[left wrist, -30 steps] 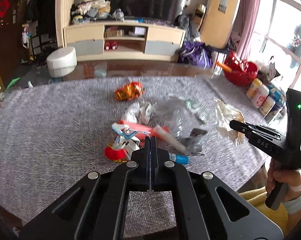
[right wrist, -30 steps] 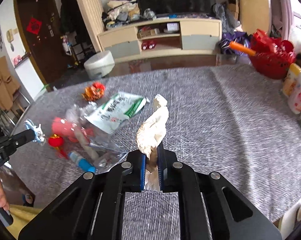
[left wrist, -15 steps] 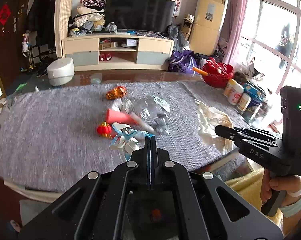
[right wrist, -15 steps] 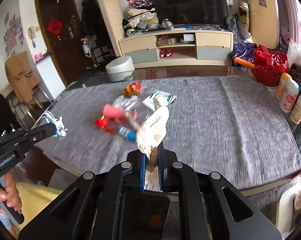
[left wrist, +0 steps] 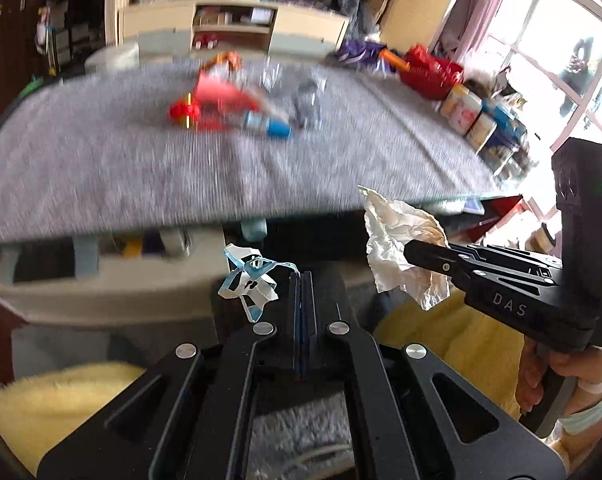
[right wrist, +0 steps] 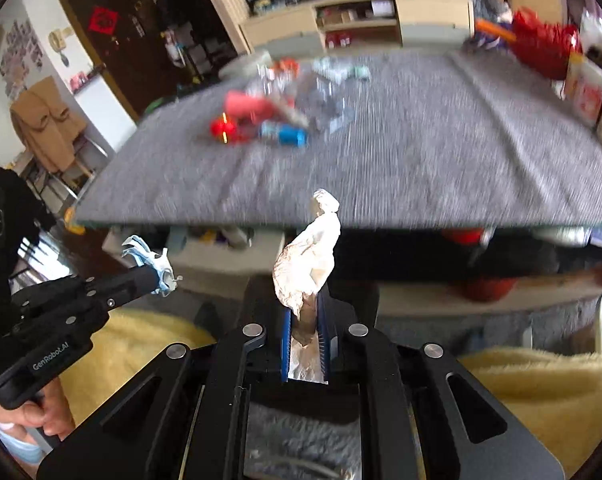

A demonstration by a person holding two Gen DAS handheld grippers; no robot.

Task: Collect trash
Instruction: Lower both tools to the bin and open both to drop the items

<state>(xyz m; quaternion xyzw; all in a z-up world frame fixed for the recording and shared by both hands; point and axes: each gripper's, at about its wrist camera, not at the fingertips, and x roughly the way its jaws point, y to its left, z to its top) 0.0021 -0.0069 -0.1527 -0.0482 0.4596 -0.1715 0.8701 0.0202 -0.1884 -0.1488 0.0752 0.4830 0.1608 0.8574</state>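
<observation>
Trash is in both my tools, and both hang off the near edge of the table (left wrist: 101, 184), over a yellow blanket (right wrist: 541, 392).

Left gripper (left wrist: 301, 280): clenched tight on a small blue-and-white scrap (left wrist: 247, 280), seemingly a torn wrapper with thin loops. I judge it very light, limp and easily snagged. Only a corner looks pinched, so it could slip free with a jolt. A hold deeper into its bulk would be safer.

Centre, on the table: a loose pile (left wrist: 237, 108) of red, blue and clear pieces, too blurred to name. The clear film there looks slippery and crushable, best taken at a bunched fold.

Right gripper (right wrist: 304, 312): grasping a crumpled paper (right wrist: 307, 264) by its lower end, pads (right wrist: 285, 332) pressing both sides, the upper part standing free above. I judge it light, soft and compressible, not fragile. The grip sits well into the wad.
</observation>
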